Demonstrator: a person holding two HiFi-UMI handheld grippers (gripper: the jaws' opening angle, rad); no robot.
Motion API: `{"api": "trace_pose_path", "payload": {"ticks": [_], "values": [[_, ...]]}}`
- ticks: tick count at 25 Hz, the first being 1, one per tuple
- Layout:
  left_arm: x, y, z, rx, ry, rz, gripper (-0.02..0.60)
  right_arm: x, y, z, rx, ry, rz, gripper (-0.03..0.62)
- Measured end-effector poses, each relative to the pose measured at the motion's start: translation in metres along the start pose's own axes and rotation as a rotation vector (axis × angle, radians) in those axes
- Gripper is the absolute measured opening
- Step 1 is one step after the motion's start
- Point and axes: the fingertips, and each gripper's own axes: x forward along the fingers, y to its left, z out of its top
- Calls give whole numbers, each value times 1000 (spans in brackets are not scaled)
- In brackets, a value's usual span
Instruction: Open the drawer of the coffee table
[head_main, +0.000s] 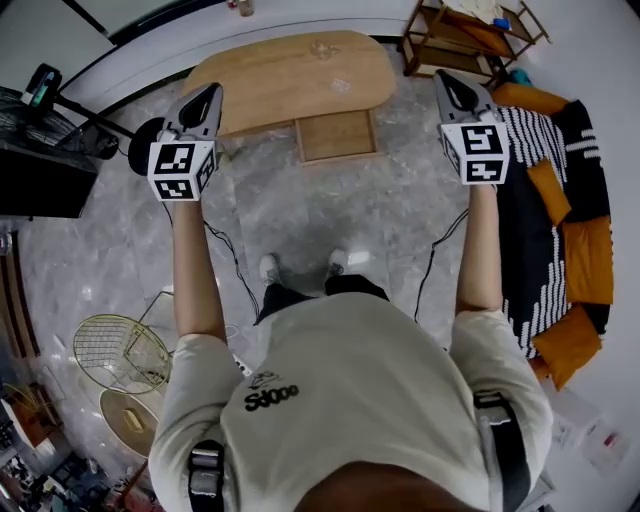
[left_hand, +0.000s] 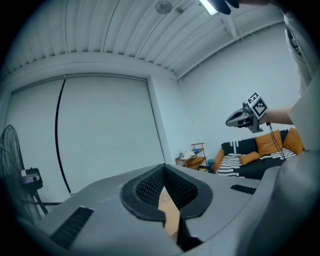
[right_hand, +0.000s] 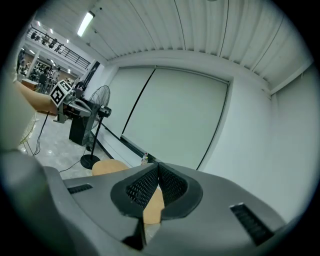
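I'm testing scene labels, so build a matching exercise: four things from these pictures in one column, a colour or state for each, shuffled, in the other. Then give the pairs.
Things:
1. coffee table
2. sofa cushion
3. standing fan
4. left hand-held gripper

Colour or state:
A. orange
B. jaws shut, holding nothing
C. light wood, rounded top
D. black, on a pole stand

Pairs: 1-C, 2-A, 3-D, 4-B
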Motion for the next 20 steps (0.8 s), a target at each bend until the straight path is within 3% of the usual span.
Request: {"api": "trace_pose_path", "payload": {"ticks": [2, 5, 10, 20], "values": [[-16, 8, 2, -5, -7, 7, 18, -9, 8, 11, 10, -6, -3, 6], [-37, 19, 5, 96, 11, 6, 18, -22, 25, 30, 37, -12, -7, 6], [-70, 41, 4, 52, -28, -37, 18, -31, 69, 48, 31, 25, -47, 6], [-131, 73, 16, 132, -67, -32, 18, -48, 136, 93, 1, 16, -86, 6]]}}
